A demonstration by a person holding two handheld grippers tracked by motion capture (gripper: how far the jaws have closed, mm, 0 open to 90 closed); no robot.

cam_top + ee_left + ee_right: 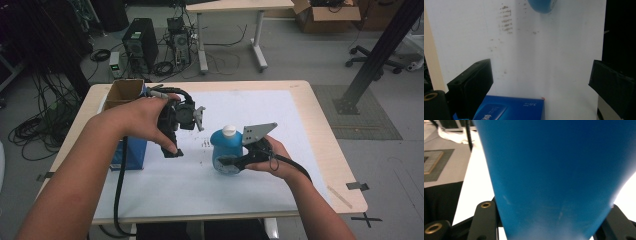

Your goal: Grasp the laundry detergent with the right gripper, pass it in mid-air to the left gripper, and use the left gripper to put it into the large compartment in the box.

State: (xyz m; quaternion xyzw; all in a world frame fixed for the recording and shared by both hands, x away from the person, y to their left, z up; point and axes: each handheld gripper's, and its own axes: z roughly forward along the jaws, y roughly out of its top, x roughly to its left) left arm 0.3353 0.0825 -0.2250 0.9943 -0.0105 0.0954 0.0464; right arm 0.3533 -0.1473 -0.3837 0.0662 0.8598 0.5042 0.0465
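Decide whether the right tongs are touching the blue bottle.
Touching. In the right gripper view the blue bottle sits wedged between both black jaws; the high view shows the right tongs clamped around its lower body.

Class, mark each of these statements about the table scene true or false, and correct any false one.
1. The right hand-held gripper is shut on the blue bottle. True.
2. The bottle's cap is red. False: it is white.
3. The left hand-held gripper has its jaws open and holds nothing. True.
4. The blue box sits at the table's right edge. False: it sits near the left edge.
5. A white sheet covers much of the table. True.
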